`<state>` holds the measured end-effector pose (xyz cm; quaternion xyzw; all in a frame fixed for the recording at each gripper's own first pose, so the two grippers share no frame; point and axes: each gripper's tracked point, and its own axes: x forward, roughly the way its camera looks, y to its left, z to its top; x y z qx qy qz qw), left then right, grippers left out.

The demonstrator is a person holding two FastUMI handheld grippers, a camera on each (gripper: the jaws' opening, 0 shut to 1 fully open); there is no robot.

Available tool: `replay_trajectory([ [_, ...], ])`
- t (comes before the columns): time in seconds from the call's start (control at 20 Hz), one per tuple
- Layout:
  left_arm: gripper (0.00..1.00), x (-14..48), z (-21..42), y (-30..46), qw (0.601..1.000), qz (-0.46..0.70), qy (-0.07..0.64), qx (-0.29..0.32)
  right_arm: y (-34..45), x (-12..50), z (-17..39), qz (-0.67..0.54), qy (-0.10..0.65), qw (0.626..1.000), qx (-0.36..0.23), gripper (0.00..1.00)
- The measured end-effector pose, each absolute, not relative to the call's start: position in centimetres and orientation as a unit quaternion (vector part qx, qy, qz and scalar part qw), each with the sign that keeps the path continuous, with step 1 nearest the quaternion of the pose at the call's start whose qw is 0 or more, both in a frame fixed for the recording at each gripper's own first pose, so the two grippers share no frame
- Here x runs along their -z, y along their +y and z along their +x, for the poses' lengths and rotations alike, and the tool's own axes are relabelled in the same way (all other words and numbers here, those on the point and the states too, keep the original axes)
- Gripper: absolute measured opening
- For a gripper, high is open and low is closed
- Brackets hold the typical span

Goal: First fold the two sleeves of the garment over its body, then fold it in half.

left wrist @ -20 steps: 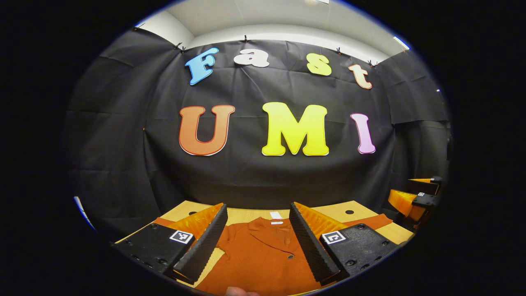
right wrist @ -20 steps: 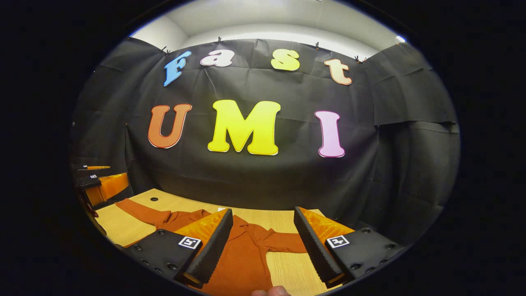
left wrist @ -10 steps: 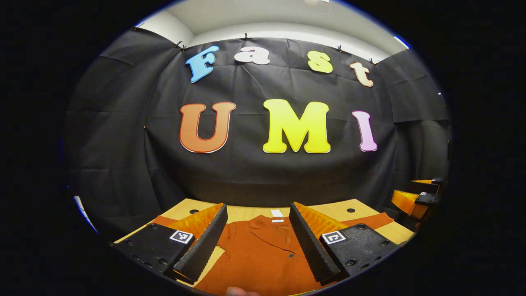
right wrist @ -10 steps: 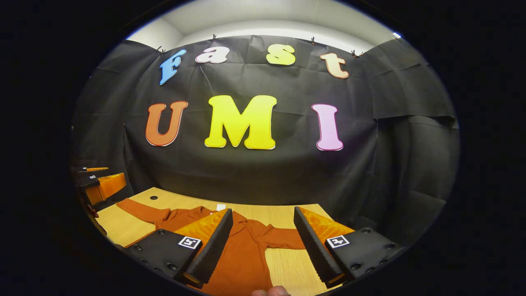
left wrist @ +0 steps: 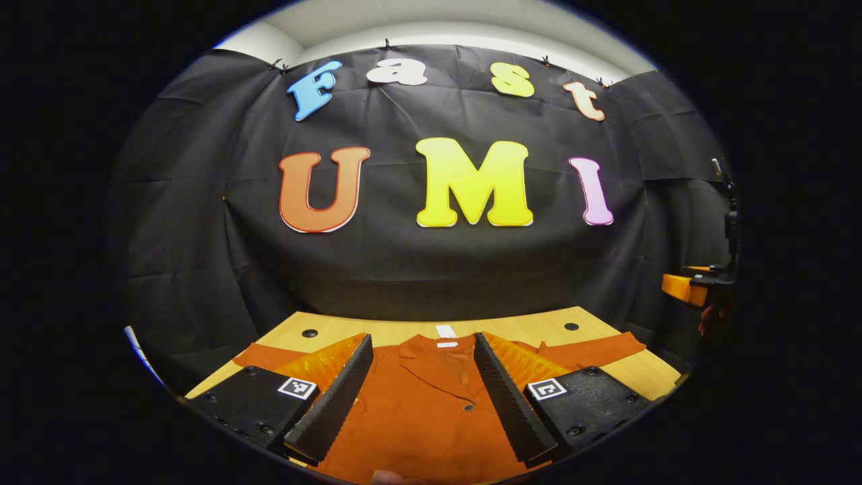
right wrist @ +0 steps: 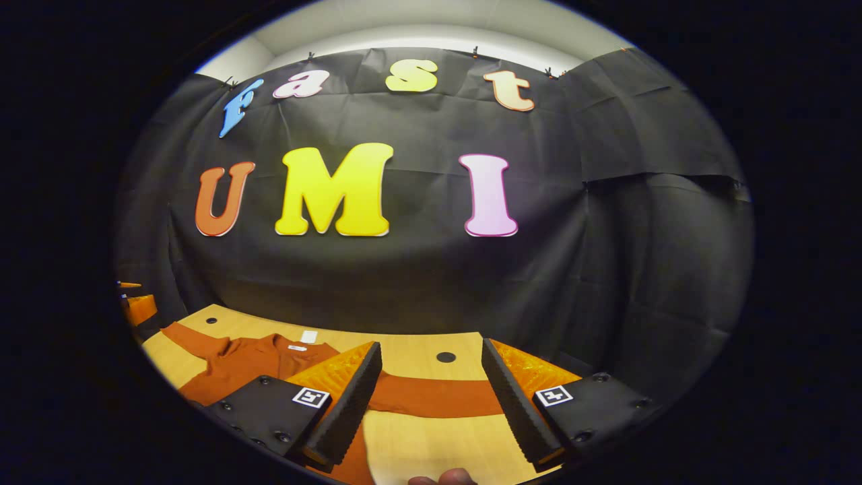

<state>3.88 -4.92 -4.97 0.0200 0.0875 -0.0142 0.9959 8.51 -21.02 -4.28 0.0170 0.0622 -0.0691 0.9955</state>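
- Black cloth (left wrist: 431,269) hangs as the booth's wall behind everything I see, with a pale ceiling strip above it.
- Below it sits the light wooden desk (right wrist: 431,444), with small dark round holes (right wrist: 446,357) near its far edge.
- On the desk lies the rust-orange long-sleeved garment (left wrist: 424,411), spread flat, collar toward the wall, a white tag (left wrist: 446,331) at the neck and a dark button (left wrist: 468,407) on the front.
- Its two sleeves lie stretched out to either side, not folded over the body; the right sleeve (right wrist: 438,396) crosses the desk as a straight band in my right gripper view.
- My left claw (left wrist: 421,394) hovers over the garment's chest, fingers spread well apart and gripping nothing.
- My right claw (right wrist: 431,397) hangs above the right sleeve, fingers likewise wide apart, with the sleeve showing in the gap between them; I cannot tell whether they touch it.
- At the bottom edge of the right gripper view, a fingertip (right wrist: 444,478) of the holding hand peeks in.
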Motion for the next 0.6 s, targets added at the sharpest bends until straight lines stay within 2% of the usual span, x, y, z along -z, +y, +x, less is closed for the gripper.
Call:
replay_trajectory([
  [0.25, 0.98, 7.1, 4.6, -7.9, 0.991, 0.020, 0.132, 0.020, -29.5, 10.1, 13.3, 0.032, 0.136, 0.988, 0.060, 0.95],
  [0.4, 0.98, 9.0, 4.8, -8.6, 0.986, 0.024, 0.164, 0.003, -33.9, 14.4, 16.2, 0.066, 0.178, 0.980, 0.065, 0.95],
  [0.6, 0.98, 11.0, 4.5, -8.8, 0.978, 0.011, 0.208, -0.019, -37.6, 22.8, 20.2, 0.125, 0.246, 0.958, 0.078, 0.95],
])
